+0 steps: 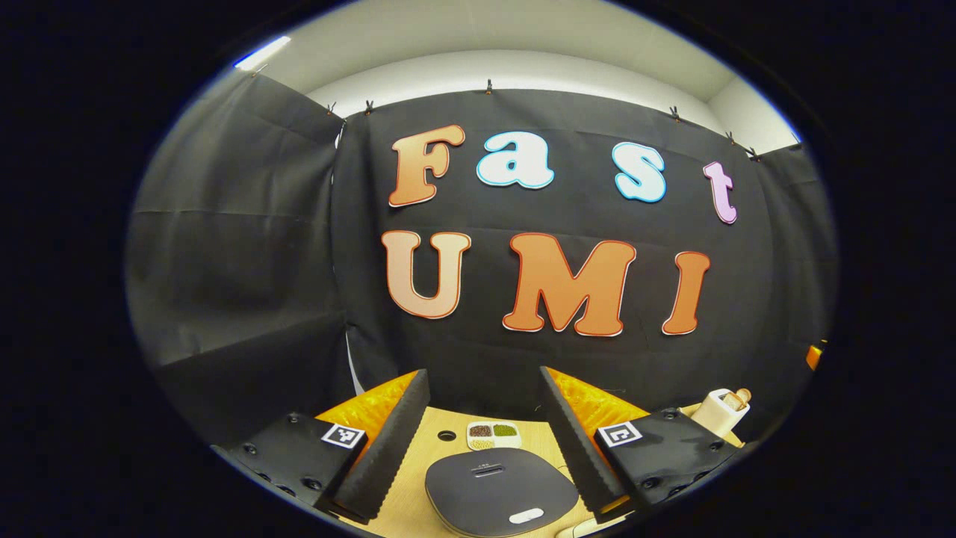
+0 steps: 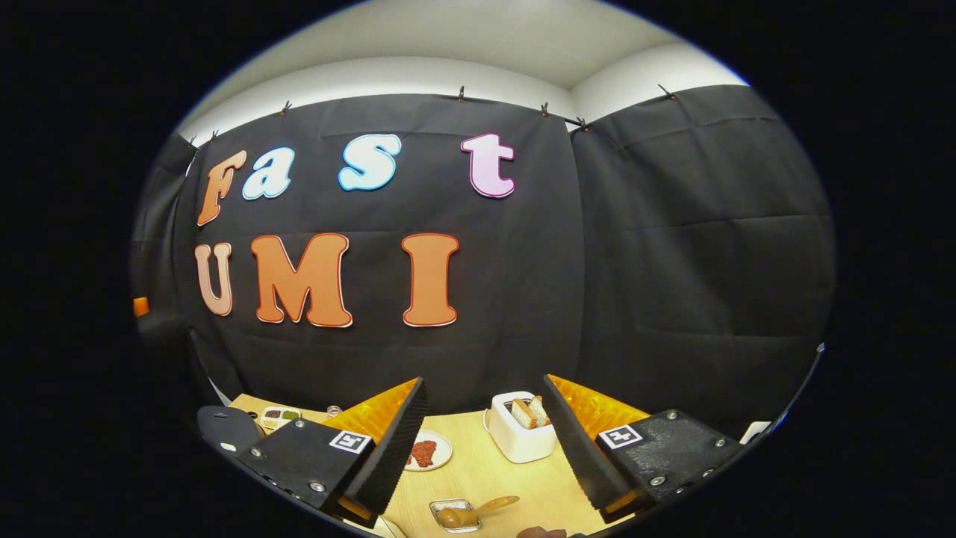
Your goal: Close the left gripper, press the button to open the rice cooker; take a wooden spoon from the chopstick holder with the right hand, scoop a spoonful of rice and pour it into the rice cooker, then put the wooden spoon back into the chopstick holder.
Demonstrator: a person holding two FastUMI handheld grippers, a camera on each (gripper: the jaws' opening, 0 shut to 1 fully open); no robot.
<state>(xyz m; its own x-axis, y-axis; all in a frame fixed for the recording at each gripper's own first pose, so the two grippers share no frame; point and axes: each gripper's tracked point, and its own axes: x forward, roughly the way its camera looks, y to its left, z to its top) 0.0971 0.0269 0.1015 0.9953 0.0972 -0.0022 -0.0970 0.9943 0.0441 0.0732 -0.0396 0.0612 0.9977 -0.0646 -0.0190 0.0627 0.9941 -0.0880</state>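
Black cloth walls close the booth behind a pale wooden table (image 1: 418, 478). The dark grey rice cooker (image 1: 500, 489) sits at the table's near edge, straight ahead of the left gripper (image 1: 484, 381), with its lid down flat. That gripper's fingers stand wide apart with nothing between them, and the right gripper (image 2: 485, 382) is just as widely spread and empty. Toward the table's far edge in the right gripper view stands a white holder (image 2: 519, 442) with pale brown pieces sticking out of its top. I cannot tell whether one of them is a spoon. A plate (image 2: 441, 448) carrying something red sits left of the holder. A divided dish (image 1: 493, 435) of dark, green and pale grains lies just behind the cooker, and whether the pale lot is rice is too small to tell. Near the table's near edge a small clear tray (image 2: 454, 515) holds what looks like a wooden spoon (image 2: 489, 506), its handle angled up to the right. The white button (image 1: 526, 515) sits at the front of the lid. It is small and likely stiff, so fingers brought together would make a blunt tip to press it squarely. A wooden spoon should be light, rigid and smooth, so it is best pinched high on the handle and kept level when loaded, as loose grains spill easily.
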